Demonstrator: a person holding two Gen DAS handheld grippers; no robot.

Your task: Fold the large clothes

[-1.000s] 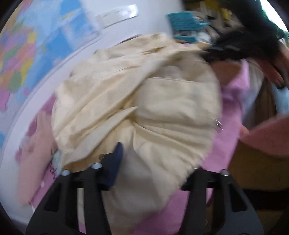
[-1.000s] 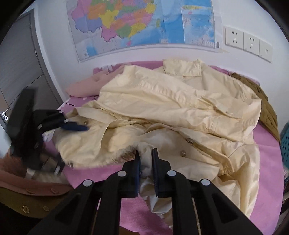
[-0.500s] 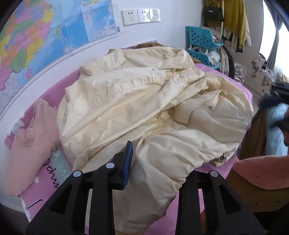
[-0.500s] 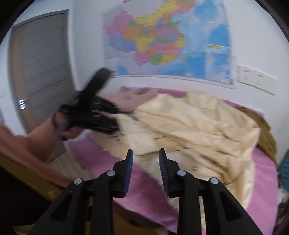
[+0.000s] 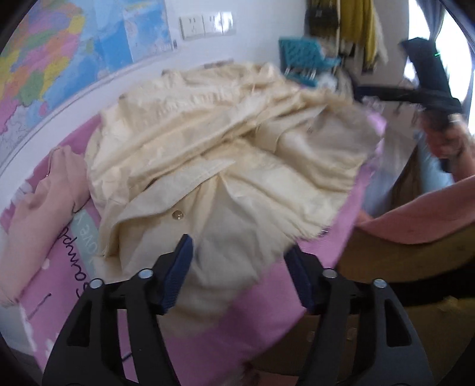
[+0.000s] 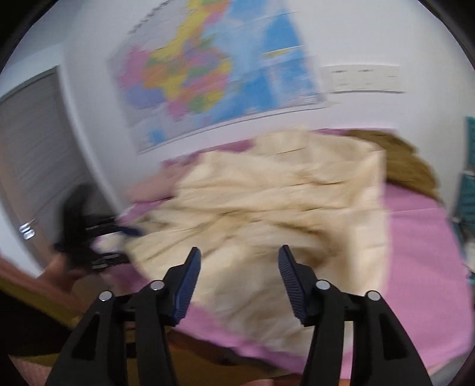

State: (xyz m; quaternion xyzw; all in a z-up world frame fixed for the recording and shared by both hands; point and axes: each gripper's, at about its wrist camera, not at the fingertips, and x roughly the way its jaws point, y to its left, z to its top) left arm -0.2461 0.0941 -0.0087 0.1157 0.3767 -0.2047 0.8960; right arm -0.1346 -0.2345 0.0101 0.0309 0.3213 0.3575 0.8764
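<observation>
Left wrist view: left hand-held gripper (image 5: pixel 239 261) with jaws spread wide, nothing between them, poised over the near hem of a cream coat (image 5: pixel 225 166). Coat lies rumpled and spread across a pink bed sheet (image 5: pixel 225 335); one brass button (image 5: pixel 177 214) shows on the front flap. Peach garment (image 5: pixel 44 202) lies on the sheet just left of the coat, touching its edge. Wall map (image 5: pixel 59 56) and a socket plate (image 5: pixel 206 25) behind the bed; teal basket (image 5: pixel 305 58) at far right. Right hand-held gripper (image 5: pixel 427 89) seen blurred at upper right, off the coat.

Right wrist view, heavily motion-blurred: right hand-held gripper (image 6: pixel 239 276) also wide open and empty, above the coat's (image 6: pixel 267 207) near edge. Brown garment (image 6: pixel 397 157) lies on the sheet beyond the coat, toward the wall. Left hand-held gripper (image 6: pixel 118 240) shows at the coat's left edge; contact cannot be told through the blur.
</observation>
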